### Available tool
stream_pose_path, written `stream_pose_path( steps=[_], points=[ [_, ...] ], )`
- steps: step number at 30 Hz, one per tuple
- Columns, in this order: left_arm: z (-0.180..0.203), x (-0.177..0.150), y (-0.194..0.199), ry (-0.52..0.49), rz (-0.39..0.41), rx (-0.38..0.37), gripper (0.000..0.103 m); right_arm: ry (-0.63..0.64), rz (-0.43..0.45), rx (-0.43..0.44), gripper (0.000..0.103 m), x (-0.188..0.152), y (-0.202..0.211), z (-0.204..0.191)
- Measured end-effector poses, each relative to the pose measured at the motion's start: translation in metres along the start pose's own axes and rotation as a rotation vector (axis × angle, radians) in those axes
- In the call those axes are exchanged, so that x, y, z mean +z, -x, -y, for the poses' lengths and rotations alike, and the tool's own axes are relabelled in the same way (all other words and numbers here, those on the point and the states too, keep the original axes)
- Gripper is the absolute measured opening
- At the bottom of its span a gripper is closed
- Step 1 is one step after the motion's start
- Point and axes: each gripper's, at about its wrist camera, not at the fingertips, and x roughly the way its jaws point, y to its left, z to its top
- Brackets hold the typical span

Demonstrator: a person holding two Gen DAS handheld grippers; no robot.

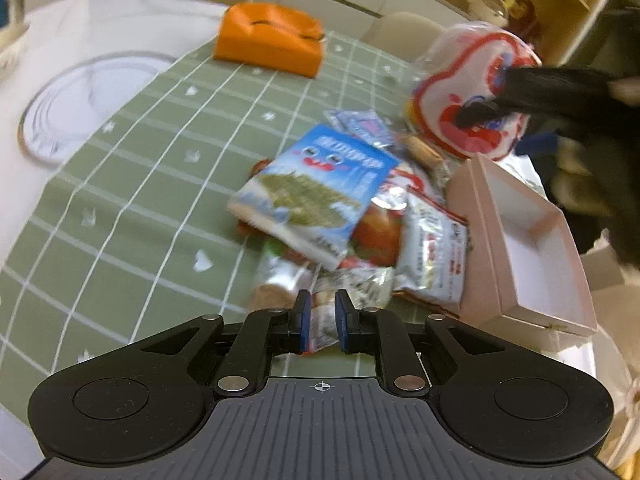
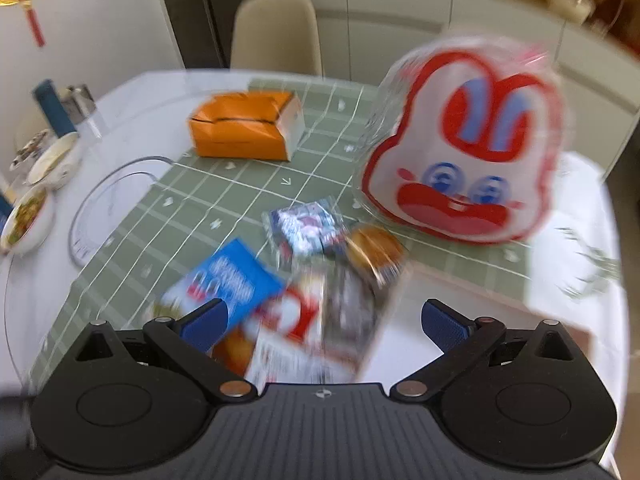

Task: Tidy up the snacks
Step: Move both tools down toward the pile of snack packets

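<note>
A heap of snack packets lies on the green checked cloth, with a blue seaweed pack on top. My left gripper is shut on a small white and red packet at the near edge of the heap. My right gripper hangs wide open above the packets with nothing between its fingers. In the left wrist view the right gripper shows as a dark blur in front of a large rabbit-face bag. An open, empty pink box stands right of the heap.
An orange box sits at the far side of the cloth. A round glass plate lies left on the white table. Dishes of food stand at the left edge. A beige chair and shelves are behind.
</note>
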Motion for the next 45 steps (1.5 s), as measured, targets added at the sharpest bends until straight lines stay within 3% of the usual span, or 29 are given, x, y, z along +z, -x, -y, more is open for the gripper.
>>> stream_pose_path(
  steps=[3,5,8,10,12,15,19,25,27,33,36,38,40,45],
  points=[
    [-0.017,-0.008,-0.002,0.043,-0.021,-0.016,0.016,-0.019,-0.108,-0.011,0.097,0.033,-0.06,0.017],
    [-0.027,-0.012,-0.004,0.033,-0.043,-0.004,0.016,0.052,-0.146,-0.032,0.094,0.042,-0.084,0.017],
    [-0.042,-0.015,-0.006,0.04,-0.061,0.004,0.016,0.084,-0.184,-0.071,0.094,0.049,-0.11,0.025],
    [-0.048,-0.016,-0.006,0.05,-0.061,-0.004,0.016,0.045,-0.218,-0.043,0.082,0.055,-0.122,0.034],
    [-0.049,-0.015,-0.007,0.06,-0.062,-0.013,0.016,0.022,-0.231,-0.026,0.079,0.056,-0.125,0.035],
    [-0.048,-0.012,-0.011,0.059,-0.063,-0.011,0.016,0.08,-0.229,-0.02,0.075,0.048,-0.118,0.016],
    [-0.043,-0.011,-0.011,0.058,-0.065,0.004,0.016,0.114,-0.249,0.074,0.074,0.028,-0.1,-0.016],
    [-0.031,-0.013,-0.009,0.013,-0.09,-0.021,0.016,0.164,-0.33,0.15,0.074,-0.016,-0.081,-0.055],
    [-0.027,-0.014,-0.009,-0.012,-0.102,-0.021,0.016,0.154,-0.361,0.181,0.061,-0.033,-0.076,-0.063],
    [-0.019,-0.022,-0.007,-0.105,-0.15,-0.025,0.016,0.089,-0.358,0.197,0.062,-0.073,-0.047,-0.067],
    [-0.019,-0.028,-0.005,-0.135,-0.169,-0.046,0.016,0.119,-0.322,0.148,0.062,-0.094,-0.031,-0.074],
    [-0.016,-0.033,-0.003,-0.159,-0.167,-0.037,0.017,0.15,-0.29,0.134,0.067,-0.109,-0.019,-0.079],
    [-0.012,-0.039,0.0,-0.168,-0.153,-0.013,0.017,0.158,-0.265,0.148,0.08,-0.121,-0.008,-0.08],
    [-0.007,-0.052,0.019,-0.092,-0.1,0.043,0.017,0.162,-0.191,0.188,0.085,-0.164,0.023,-0.071]
  ],
)
